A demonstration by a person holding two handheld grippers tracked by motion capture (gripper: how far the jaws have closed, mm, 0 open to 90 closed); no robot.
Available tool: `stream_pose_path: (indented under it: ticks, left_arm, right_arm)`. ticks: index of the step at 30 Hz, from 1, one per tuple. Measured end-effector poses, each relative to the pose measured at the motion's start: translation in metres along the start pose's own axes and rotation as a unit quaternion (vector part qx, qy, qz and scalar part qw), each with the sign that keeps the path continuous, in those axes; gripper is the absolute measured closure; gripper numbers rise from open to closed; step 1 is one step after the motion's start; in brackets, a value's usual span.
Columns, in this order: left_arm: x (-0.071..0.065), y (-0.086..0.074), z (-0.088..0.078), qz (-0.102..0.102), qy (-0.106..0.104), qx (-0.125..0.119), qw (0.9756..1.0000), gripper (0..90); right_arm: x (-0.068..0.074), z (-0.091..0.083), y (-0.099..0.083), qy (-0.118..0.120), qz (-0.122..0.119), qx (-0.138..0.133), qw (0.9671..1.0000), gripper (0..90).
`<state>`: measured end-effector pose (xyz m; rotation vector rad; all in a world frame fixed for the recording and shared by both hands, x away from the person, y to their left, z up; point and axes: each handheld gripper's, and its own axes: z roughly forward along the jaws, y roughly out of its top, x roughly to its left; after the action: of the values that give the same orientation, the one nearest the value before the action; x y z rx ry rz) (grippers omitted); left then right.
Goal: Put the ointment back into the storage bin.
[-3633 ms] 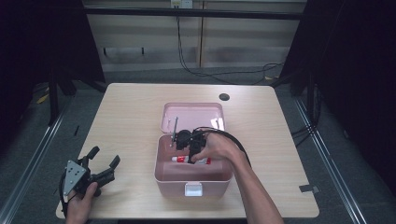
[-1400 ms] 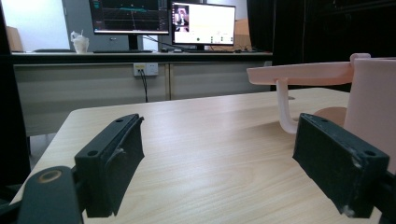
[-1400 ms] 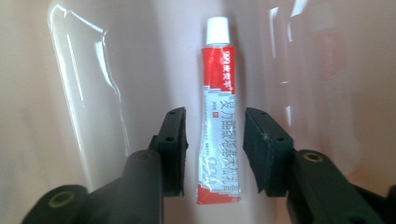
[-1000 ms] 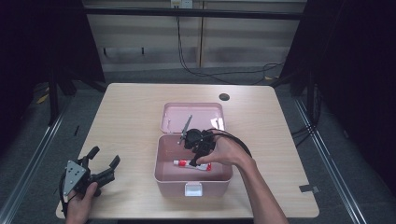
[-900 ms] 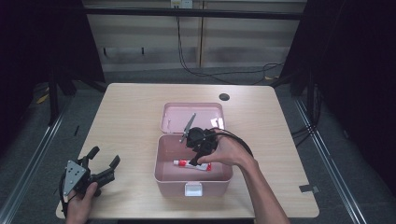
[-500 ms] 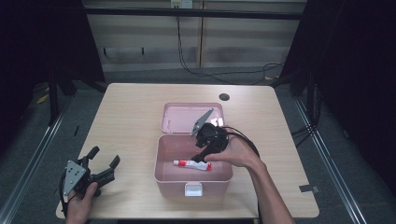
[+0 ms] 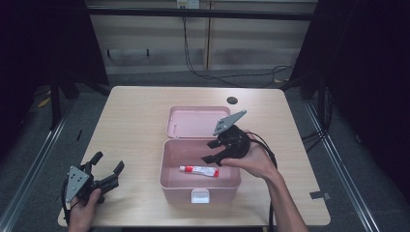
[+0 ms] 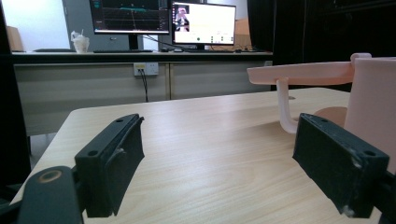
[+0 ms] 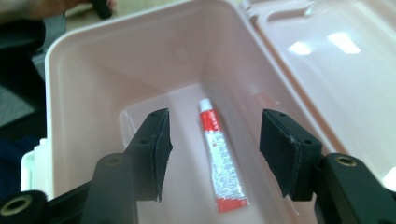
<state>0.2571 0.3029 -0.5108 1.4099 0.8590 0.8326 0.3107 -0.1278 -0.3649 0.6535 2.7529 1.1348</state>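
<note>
**Op:** Right gripper (image 7: 212, 151) is spread wide & empty, hovering over the open pink box (image 7: 167, 171). In its own view (image 9: 212, 154) the jaws stand either side of the tube (image 9: 219, 158) w/o touching it; tube lies further down, on the box floor, btwn the two pads.

**Desk:** Where's the tube exactly?

**Op:** Red-and-white tube (image 7: 199, 170), flat on the bottom, just below and ahead of my right jaws. White cap end points away from the gripper, red crimped end nearest it. Nothing else in the box that I can see.

**Desk:** So how far along?

**Op:** My read: tube is in the box, so the putting-in part looks done. Lid (image 7: 196, 122) lies folded back flat beyond the gripper, so closing is prob what's left, then the front latch (image 7: 200, 195).

**Desk:** Left side?

**Op:** Left gripper (image 7: 104, 170) rests on the table (image 7: 135, 111) well off to the left of the box, jaws wide apart, gripping nothing. Its view (image 8: 215, 163) looks along bare tabletop, w/ the box wall (image 8: 371, 98) and the overhanging lid (image 8: 303, 73) ahead to its right.
</note>
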Motion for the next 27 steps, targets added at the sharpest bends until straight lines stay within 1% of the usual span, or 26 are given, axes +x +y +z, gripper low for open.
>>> stream_pose_path:
  ticks: [2,4,6,8,9,10,12,13,15,17,20,22,26,27]
  left_arm:
    - [0.0,0.0,0.0,-0.002,0.0,-0.001,1.0,15.8]
    - [0.0,0.0,0.0,-0.002,0.0,-0.001,1.0,15.8]
    - [0.0,0.0,0.0,-0.001,0.001,-0.001,1.0,15.8]
    - [0.0,0.0,0.0,-0.001,0.001,-0.001,1.0,15.8]
    - [0.0,0.0,0.0,-0.001,0.001,-0.001,1.0,15.8]
    - [0.0,0.0,0.0,-0.001,0.001,-0.001,1.0,15.8]
    - [0.0,0.0,0.0,-0.001,0.0,0.0,1.0,15.8]
    - [0.0,0.0,0.0,0.001,0.0,0.001,1.0,15.8]
    - [0.0,0.0,0.0,0.0,0.001,0.001,1.0,15.8]
    - [0.0,0.0,0.0,0.0,0.001,0.0,1.0,15.8]
    - [0.0,0.0,0.0,-0.002,0.001,-0.001,1.0,15.8]
    - [0.0,0.0,0.0,0.0,0.001,0.0,1.0,15.8]
    - [0.0,0.0,0.0,-0.002,0.0,-0.001,1.0,15.8]
    - [0.0,0.0,0.0,0.0,0.0,0.0,1.0,15.8]
  right_arm:
    - [0.001,-0.004,-0.002,-0.008,0.002,-0.008,0.9999,42.0]
    - [0.002,-0.009,-0.003,-0.022,0.004,-0.019,0.9996,41.9]
    - [0.002,-0.015,-0.007,-0.034,0.011,-0.04,0.9985,42.0]
    - [0.001,-0.023,-0.011,-0.042,0.022,-0.062,0.9969,42.0]
    - [0.001,-0.028,-0.015,-0.049,0.03,-0.074,0.9956,41.9]
    - [0.0,-0.031,-0.017,-0.054,0.033,-0.079,0.9949,41.9]
    - [-0.001,-0.038,-0.024,-0.069,0.045,-0.096,0.992,41.8]
    - [-0.002,-0.041,-0.027,-0.078,0.053,-0.102,0.9903,42.1]
    - [-0.003,-0.048,-0.033,-0.101,0.072,-0.105,0.9867,40.4]
    - [-0.004,-0.055,-0.04,-0.112,0.083,-0.117,0.9832,39.8]
    - [-0.006,-0.065,-0.05,-0.14,0.102,-0.138,0.9751,38.4]
    - [-0.007,-0.069,-0.058,-0.163,0.12,-0.14,0.9693,36.2]
    - [-0.008,-0.075,-0.077,-0.189,0.143,-0.14,0.9613,34.4]
    - [-0.008,-0.076,-0.084,-0.198,0.15,-0.139,0.9585,33.6]
